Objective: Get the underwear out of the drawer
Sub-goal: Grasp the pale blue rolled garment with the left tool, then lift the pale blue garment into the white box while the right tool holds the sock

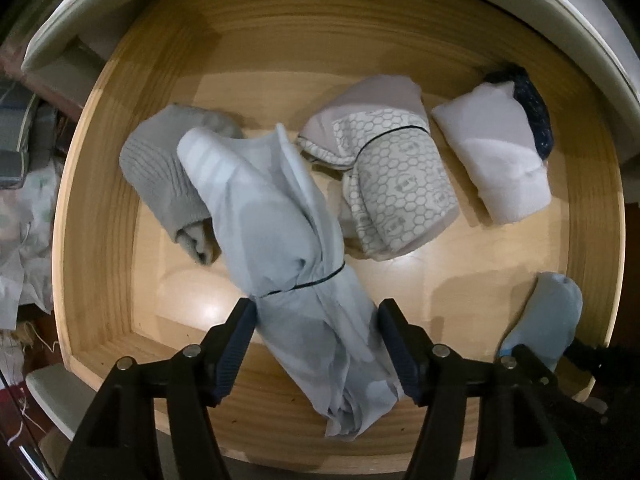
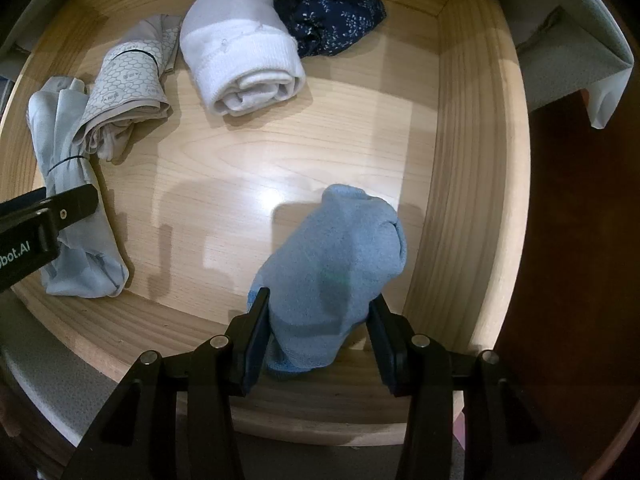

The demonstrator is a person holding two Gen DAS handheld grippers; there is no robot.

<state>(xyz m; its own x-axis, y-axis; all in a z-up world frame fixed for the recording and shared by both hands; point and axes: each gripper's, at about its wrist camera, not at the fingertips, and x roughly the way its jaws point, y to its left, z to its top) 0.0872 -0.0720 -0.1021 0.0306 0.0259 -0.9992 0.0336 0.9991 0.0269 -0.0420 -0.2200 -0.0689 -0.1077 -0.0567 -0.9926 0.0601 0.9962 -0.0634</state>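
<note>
Both grippers over rolled garments in the open drawer

The left gripper points down into the wooden drawer and straddles the near end of a pale blue rolled garment. Its jaws stand apart, with a visible gap between each pad and the cloth: nothing is gripped yet. The roll's long axis runs on a diagonal, from between the jaws up and away to the left, with a thin dark band around its waist. In judgement, the jaws cross that axis near the band, so closing there should catch the bundle.

The right gripper grasps a blue sock-like roll, pads pressed on both sides, near the front right corner of the drawer.

Farther back lie a grey ribbed roll, a honeycomb-print roll, a white roll and a dark floral piece.

Writing: the left gripper's body, seen from the right wrist, reads "bot.AI", the start cut off. The small marks in the honeycomb print are too small to read
</note>
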